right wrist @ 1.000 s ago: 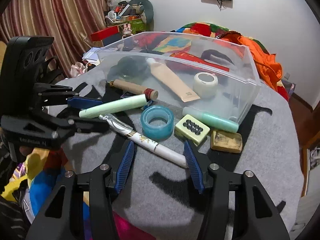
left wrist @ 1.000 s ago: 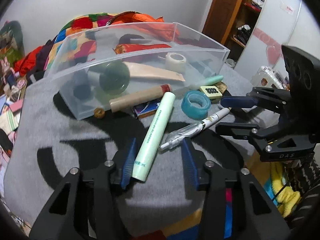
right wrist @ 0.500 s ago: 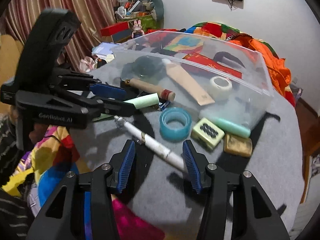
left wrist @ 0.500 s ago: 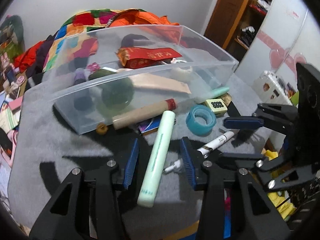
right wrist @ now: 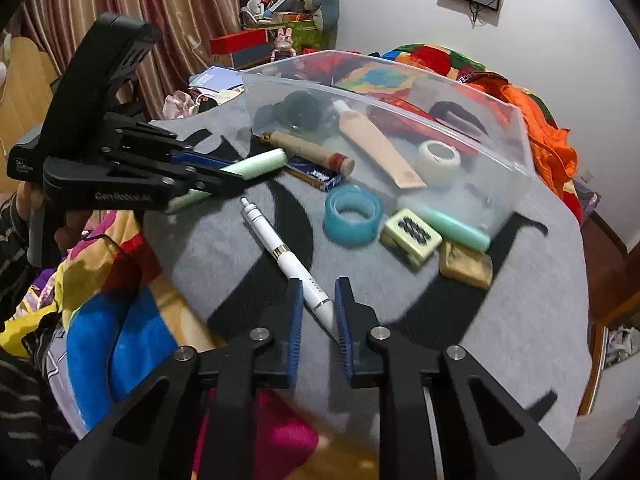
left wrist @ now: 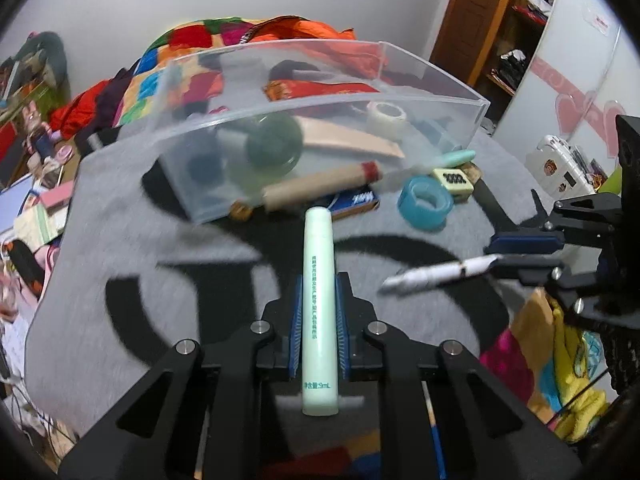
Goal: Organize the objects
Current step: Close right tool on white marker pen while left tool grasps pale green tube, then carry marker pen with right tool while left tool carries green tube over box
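Noted on the grey cloth [right wrist: 500, 320] a bold black pattern. Pale mint-green tube [left wrist: 319, 308], dark green print along its length. White pen [right wrist: 298, 268], thin gold band at mid-body, metallic tip. Translucent teal tape ring [right wrist: 352, 220]. Cream block [right wrist: 410, 236] with black dots (rows of them). Clear plastic bin [right wrist: 472, 152], inside it a white tape roll [right wrist: 438, 158] and a beige tube [right wrist: 380, 144]. Black grippers, blue pads [left wrist: 296, 332].

Grey mat [right wrist: 520, 320], clear bin [right wrist: 480, 184], tape roll [right wrist: 352, 220]
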The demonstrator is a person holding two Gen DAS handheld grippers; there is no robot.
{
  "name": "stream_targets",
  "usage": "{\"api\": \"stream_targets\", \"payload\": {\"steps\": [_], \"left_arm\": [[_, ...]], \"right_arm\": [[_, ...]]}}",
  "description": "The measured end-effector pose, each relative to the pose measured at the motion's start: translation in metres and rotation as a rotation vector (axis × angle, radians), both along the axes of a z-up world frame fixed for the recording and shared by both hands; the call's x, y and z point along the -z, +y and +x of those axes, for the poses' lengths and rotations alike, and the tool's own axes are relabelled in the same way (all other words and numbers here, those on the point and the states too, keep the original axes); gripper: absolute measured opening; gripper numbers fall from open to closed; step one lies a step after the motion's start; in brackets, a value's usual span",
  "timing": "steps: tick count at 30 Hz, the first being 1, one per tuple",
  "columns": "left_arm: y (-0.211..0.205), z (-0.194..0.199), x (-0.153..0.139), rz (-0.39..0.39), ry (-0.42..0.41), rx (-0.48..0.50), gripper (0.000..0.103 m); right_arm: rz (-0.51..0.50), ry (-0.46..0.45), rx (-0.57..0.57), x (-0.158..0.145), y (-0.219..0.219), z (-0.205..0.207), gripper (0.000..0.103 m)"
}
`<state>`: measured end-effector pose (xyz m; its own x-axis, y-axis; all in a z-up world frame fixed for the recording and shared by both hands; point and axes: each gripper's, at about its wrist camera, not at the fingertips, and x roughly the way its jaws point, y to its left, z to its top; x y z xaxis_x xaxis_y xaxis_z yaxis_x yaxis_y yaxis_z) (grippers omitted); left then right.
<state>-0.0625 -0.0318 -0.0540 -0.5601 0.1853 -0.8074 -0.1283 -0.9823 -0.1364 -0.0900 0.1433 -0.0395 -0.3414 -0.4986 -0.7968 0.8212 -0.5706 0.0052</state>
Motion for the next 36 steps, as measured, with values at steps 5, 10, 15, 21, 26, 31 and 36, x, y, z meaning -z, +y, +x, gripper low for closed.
{"api": "stream_targets", "payload": {"steps": [5,10,15,21,26,31,36], "left_arm": [[-0.01,0.019,0.0,0.017,0.001,-0.023,0.015],[-0.003,0.018,0.0,-0.011,0.009,-0.015,0.019],[0.01,0.014,0.002,-0.061,0.042,0.017,0.032],[0.013,0.019,0.002,-0.064,0.068,0.0,0.015],[0.014,0.03,-0.003,-0.055,0.079,-0.017,0.015],[0.014,0.036,-0.018,-0.026,0.117,-0.042,0.015],[0.017,0.038,-0.04,-0.001,0.179,-0.05,0.015]], "right_arm": [[0.001,-0.011,-0.019,-0.003,-0.002,0.006,0.018],[0.045,0.008,-0.058,0.005,-0.025,0.009,0.037],[0.041,-0.006,-0.033,0.01,-0.034,0.004,0.035],[-0.018,-0.035,-0.004,0.005,-0.022,0.009,0.01],[-0.064,-0.045,0.018,0.0,-0.017,0.017,0.01],[-0.142,-0.046,0.052,-0.016,-0.012,0.022,0.01],[-0.212,-0.01,0.088,-0.038,-0.006,0.023,0.01]]}}
